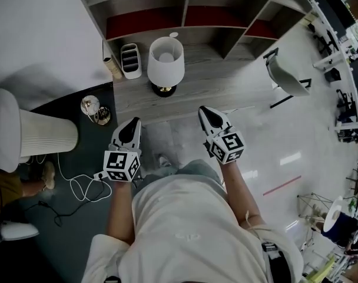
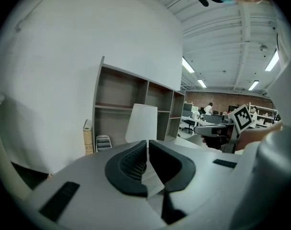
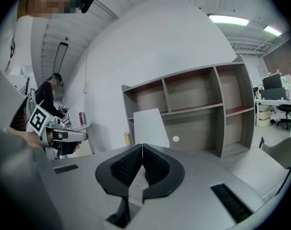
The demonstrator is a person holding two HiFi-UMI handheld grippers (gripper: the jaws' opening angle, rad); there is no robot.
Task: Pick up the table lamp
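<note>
The table lamp [image 1: 165,63] has a white tapered shade and a dark, brass-ringed base; it stands upright on the grey wooden desk [image 1: 226,81] under the shelf unit. Its shade [image 2: 141,123] shows beyond the left jaws, and the same shade [image 3: 151,128] beyond the right jaws. My left gripper [image 1: 133,127] hovers short of the desk's near edge, below and left of the lamp, shut and empty. My right gripper [image 1: 207,112] sits at the desk's near edge, right of the lamp, also shut with nothing in it.
A white slotted organiser [image 1: 131,60] and a book [image 1: 112,67] stand left of the lamp. A shelf unit [image 1: 185,7] rises behind the desk. A grey chair [image 1: 287,78] is at the right. On the floor left: a ribbed white cylinder [image 1: 46,135], a glass ornament [image 1: 94,109], a cable [image 1: 79,186].
</note>
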